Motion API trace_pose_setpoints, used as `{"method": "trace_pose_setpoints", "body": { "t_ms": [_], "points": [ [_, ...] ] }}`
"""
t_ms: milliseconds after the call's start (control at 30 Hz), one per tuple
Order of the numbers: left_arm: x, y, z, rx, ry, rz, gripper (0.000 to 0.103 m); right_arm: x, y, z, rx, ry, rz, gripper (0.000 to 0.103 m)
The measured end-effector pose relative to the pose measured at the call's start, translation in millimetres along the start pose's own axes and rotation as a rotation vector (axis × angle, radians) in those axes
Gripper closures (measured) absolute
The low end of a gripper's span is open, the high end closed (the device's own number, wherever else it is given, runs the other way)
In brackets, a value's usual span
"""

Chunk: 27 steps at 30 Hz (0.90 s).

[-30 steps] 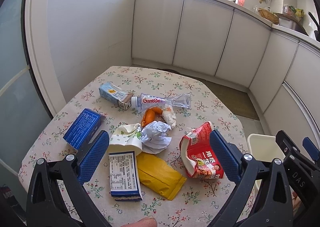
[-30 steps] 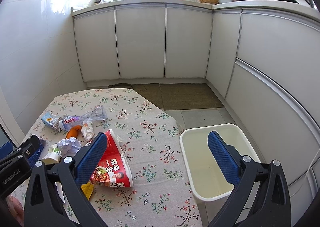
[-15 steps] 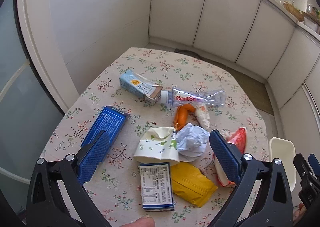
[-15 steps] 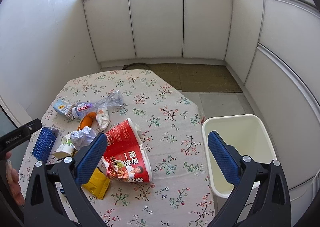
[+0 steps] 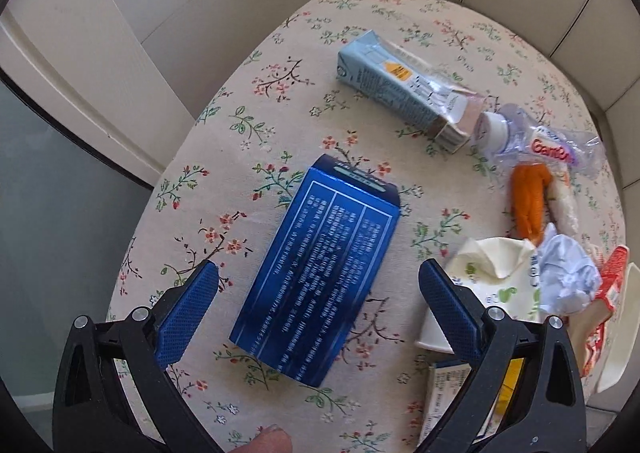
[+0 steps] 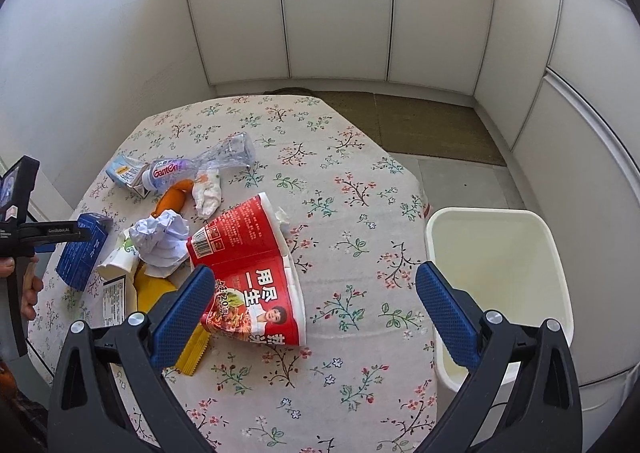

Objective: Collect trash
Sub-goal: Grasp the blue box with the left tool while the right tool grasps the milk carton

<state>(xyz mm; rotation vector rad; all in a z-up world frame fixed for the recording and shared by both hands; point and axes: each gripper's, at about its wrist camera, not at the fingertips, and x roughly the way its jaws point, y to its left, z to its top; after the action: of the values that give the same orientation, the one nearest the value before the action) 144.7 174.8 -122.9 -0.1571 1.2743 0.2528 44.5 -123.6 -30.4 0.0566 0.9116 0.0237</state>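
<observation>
My left gripper (image 5: 318, 285) is open and hangs over a dark blue box (image 5: 320, 265) lying flat on the floral tablecloth (image 5: 256, 125); the box sits between the jaws, untouched. The box also shows in the right wrist view (image 6: 82, 249). My right gripper (image 6: 312, 289) is open and empty above a crushed red noodle cup (image 6: 248, 265). A white trash bin (image 6: 500, 285) stands right of the table. Other trash: a pale blue carton (image 5: 404, 93), a crushed plastic bottle (image 6: 200, 165), an orange piece (image 5: 528, 201), crumpled white paper (image 6: 160, 237), a squashed paper cup (image 5: 492, 281), a yellow packet (image 6: 160, 293).
White cabinets (image 6: 340, 9) line the far side of the room and run along the right. A brown mat (image 6: 420, 125) lies on the floor beyond the table. A wall and glass door (image 5: 60, 173) stand left of the table.
My left gripper has swung left and down toward the table, so the blue box now lies between its jaws. My right gripper has tilted down and moved closer over the red cup.
</observation>
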Motion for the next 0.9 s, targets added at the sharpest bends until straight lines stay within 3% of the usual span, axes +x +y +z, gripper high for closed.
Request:
{"method": "trace_pose_setpoints", "body": {
  "t_ms": [100, 133, 167, 233, 433, 567, 733, 900],
  "points": [
    [17.1, 3.6, -0.1, -0.006, 0.04, -0.003, 0.008, 3.1, 4.1, -1.3, -0.018, 0.008, 0.015, 0.005],
    [20.8, 4.1, -0.9, -0.002, 0.047, 0.0, 0.013, 4.3, 6.1, -1.4, -0.025, 0.011, 0.024, 0.005],
    [23.4, 3.4, -1.8, 0.01, 0.051, 0.006, 0.025, 5.5, 8.6, -1.6, -0.034, 0.015, 0.036, 0.005],
    [27.2, 1.7, -3.7, 0.037, 0.069, 0.009, 0.041, 8.2, 14.7, -0.8, -0.056, 0.021, 0.059, 0.005],
    [4.4, 7.9, -11.2, -0.003, 0.038, -0.012, 0.05, 20.1, 53.2, 13.9, -0.189, 0.048, 0.161, 0.005],
    [-59.0, 13.1, -13.4, -0.036, -0.102, -0.057, 0.051, 33.7, 112.6, 52.3, -0.402, 0.035, 0.194, 0.005],
    [-143.6, 24.8, -16.3, -0.068, -0.341, -0.084, 0.051, 64.2, 187.2, 100.9, -0.539, 0.078, 0.263, 0.005],
    [-171.2, 43.5, -17.6, -0.124, -0.449, -0.101, 0.051, 110.5, 255.6, 128.4, -0.626, 0.15, 0.3, 0.005]
  ]
}}
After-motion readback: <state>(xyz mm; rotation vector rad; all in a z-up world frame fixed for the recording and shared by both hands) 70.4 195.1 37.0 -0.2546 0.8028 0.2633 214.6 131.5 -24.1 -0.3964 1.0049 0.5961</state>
